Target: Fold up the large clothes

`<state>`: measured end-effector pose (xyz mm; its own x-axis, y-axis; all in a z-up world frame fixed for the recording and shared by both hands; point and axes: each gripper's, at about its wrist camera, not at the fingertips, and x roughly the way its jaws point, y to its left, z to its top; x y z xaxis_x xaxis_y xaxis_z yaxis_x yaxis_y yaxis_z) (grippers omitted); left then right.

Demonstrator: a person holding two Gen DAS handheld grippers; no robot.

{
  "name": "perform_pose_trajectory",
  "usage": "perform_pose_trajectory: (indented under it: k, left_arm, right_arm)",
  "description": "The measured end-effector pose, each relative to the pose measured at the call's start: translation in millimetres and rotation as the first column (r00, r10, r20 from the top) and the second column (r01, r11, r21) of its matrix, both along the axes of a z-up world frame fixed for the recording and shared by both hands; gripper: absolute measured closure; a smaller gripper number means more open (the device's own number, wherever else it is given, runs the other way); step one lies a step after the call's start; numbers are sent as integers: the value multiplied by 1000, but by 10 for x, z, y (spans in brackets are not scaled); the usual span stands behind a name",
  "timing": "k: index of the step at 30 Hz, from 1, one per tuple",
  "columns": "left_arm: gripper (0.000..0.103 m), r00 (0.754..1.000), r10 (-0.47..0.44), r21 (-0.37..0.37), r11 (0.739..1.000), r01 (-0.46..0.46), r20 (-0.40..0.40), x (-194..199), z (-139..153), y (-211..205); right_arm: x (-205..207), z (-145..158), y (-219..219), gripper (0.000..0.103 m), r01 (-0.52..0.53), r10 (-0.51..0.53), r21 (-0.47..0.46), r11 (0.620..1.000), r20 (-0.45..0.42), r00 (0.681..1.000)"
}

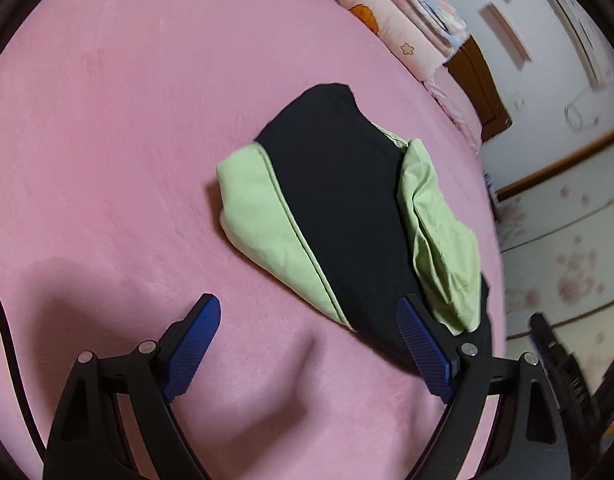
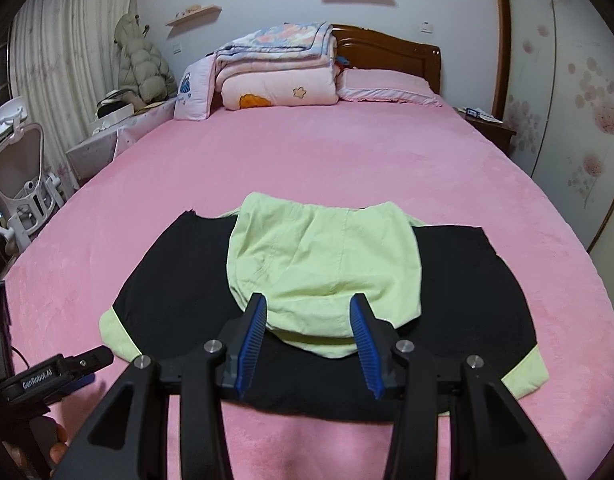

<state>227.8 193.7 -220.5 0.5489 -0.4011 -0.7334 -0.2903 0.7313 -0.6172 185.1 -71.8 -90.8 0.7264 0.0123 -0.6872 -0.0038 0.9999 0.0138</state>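
The right tool (image 2: 307, 312) hangs low over the near edge of the bed (image 2: 347, 160), its blue pads spread apart, gripping nothing, with the light green hood (image 2: 323, 272) lying between them. The black and green garment (image 2: 467, 292) rests flat on the pink bed cover, sleeves folded in, hood laid over its back. The left tool (image 1: 311, 320) is released too, jaws wide, just beside the garment's left edge, one pad over the black cloth.
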Motion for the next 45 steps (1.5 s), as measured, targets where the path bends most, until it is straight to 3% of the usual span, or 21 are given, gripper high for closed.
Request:
perform_pose_trajectory:
  k: [4,19,27,30,32,33,36,38,42,45]
  left_arm:
    - [15,1000,9,-58,998,-8,4,117,-183,-25]
    - [15,997,-32,-33,999,34,65,499,-292,-176]
    - [18,993,-10,-135,991,26,120,803,-353,-164]
    - [47,992,-11,-135,990,28,125,919,-374,-177]
    - [79,993,-12,-131,991,28,120,953,-390,-155]
    - [86,994,-10,-131,991,24,105,986,-414,-142]
    - [92,994,-17,-144,989,32,105,1000,-408,-121]
    - [95,991,-47,-66,996,56,126,996,-294,-196]
    - [96,975,-100,79,993,86,196,971,37,-377]
    - [97,955,-143,152,983,106,261,983,310,-536]
  right_arm:
    - [56,-96,61,60,-19,18,-17,1000,-15,1000]
    - [274,-418,97,60,-21,18,-37,999,-81,997]
    - [319,-491,89,60,-28,25,-36,999,-81,996]
    - [320,-491,89,60,-27,24,-40,999,-75,997]
    - [324,-489,86,60,-27,24,-42,999,-69,997]
    - [332,-490,81,60,-26,23,-43,999,-66,998]
    - [367,-496,59,60,-24,21,-51,998,-52,998]
    - [404,-492,37,63,-17,15,-54,998,-39,999]
    - [561,-532,45,84,-35,33,-58,998,-37,999]
    - [675,-594,125,87,-65,62,-103,993,-25,998]
